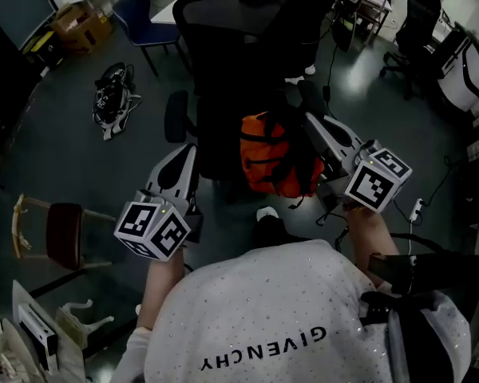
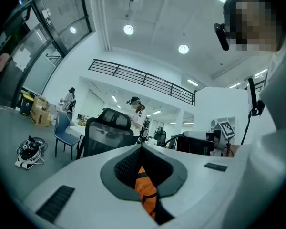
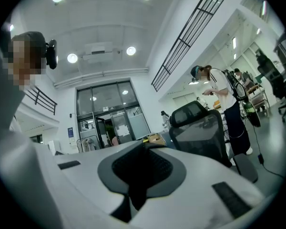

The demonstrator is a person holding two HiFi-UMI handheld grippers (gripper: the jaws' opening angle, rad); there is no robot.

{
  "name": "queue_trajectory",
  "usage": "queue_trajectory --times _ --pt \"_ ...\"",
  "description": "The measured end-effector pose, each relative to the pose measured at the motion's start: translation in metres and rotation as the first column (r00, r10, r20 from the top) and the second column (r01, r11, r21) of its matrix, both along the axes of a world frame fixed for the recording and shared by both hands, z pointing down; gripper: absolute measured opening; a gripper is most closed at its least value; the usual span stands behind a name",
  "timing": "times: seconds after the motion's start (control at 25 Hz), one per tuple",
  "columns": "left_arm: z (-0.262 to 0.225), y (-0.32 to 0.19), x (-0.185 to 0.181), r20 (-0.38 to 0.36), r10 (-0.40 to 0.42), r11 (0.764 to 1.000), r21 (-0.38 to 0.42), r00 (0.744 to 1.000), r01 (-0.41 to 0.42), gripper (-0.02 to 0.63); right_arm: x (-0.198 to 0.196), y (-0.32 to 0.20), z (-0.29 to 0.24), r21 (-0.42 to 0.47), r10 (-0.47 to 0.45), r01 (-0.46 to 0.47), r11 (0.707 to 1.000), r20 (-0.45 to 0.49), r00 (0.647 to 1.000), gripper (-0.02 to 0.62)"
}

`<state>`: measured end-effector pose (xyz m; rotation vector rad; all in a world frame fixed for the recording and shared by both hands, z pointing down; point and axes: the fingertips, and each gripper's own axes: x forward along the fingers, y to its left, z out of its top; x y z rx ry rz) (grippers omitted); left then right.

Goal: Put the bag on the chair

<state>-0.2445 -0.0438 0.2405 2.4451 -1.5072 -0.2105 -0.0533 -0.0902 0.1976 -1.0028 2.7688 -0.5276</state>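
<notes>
Two grippers share the load in the head view. The orange fabric bag [image 1: 271, 162], crossed by black straps, appears to hang between them. It is close to the seat of the black mesh-backed office chair [image 1: 223, 70] and, as far as we can tell, not yet resting on it. The left gripper [image 1: 188, 156] reaches in at the bag's left side and the right gripper [image 1: 311, 112] at its upper right, both forearms stretched forward roughly level. We judge the step in hand to be the carry to the chair, with the set-down not yet done.

In the left gripper view, the left gripper [image 2: 143, 149] has its jaws drawn together at the tips. Orange cloth of the bag [image 2: 145, 187] and a black strap sit in the slit between them, and we take that as a pinch on the bag. The chair [image 2: 105, 128] stands ahead, apart.

In the right gripper view, the right gripper [image 3: 144, 149] has its jaws pressed together on something dark, most likely a strap. The chair [image 3: 200, 132] is ahead to the right.

Next, we think, the bag needs bringing over the seat and lowering until it rests. Only then should both grips let go.
</notes>
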Motion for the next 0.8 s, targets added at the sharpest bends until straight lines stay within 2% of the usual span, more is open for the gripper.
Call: queue_trajectory --times 0.12,0.24,0.4,0.52,0.8 --pt "0.003 -0.010 -0.008 -0.025 0.013 1.000 -0.009 1.000 -0.013 0.000 -0.012 -0.012 0.006 -0.004 -0.014 0.014 1.000 -0.038 0.999 0.014" --pt "0.005 -0.026 -0.014 -0.067 0.025 0.999 -0.022 0.997 -0.026 0.000 -0.016 -0.030 0.010 -0.009 -0.019 0.019 1.000 -0.037 0.999 0.014" --pt "0.013 -0.058 -0.023 -0.034 0.011 0.999 -0.035 0.999 -0.012 0.000 -0.024 -0.061 0.014 -0.020 -0.036 0.036 0.999 -0.018 0.999 0.014" --pt "0.017 -0.088 -0.027 -0.036 -0.005 0.999 -0.042 0.999 0.003 0.000 -0.027 -0.090 0.017 -0.027 -0.053 0.053 0.998 -0.004 0.999 0.014" --pt "0.001 -0.175 -0.036 -0.034 -0.020 1.000 -0.002 0.999 0.019 0.000 -0.048 -0.182 0.004 0.001 -0.102 0.102 0.995 0.006 0.995 0.014"
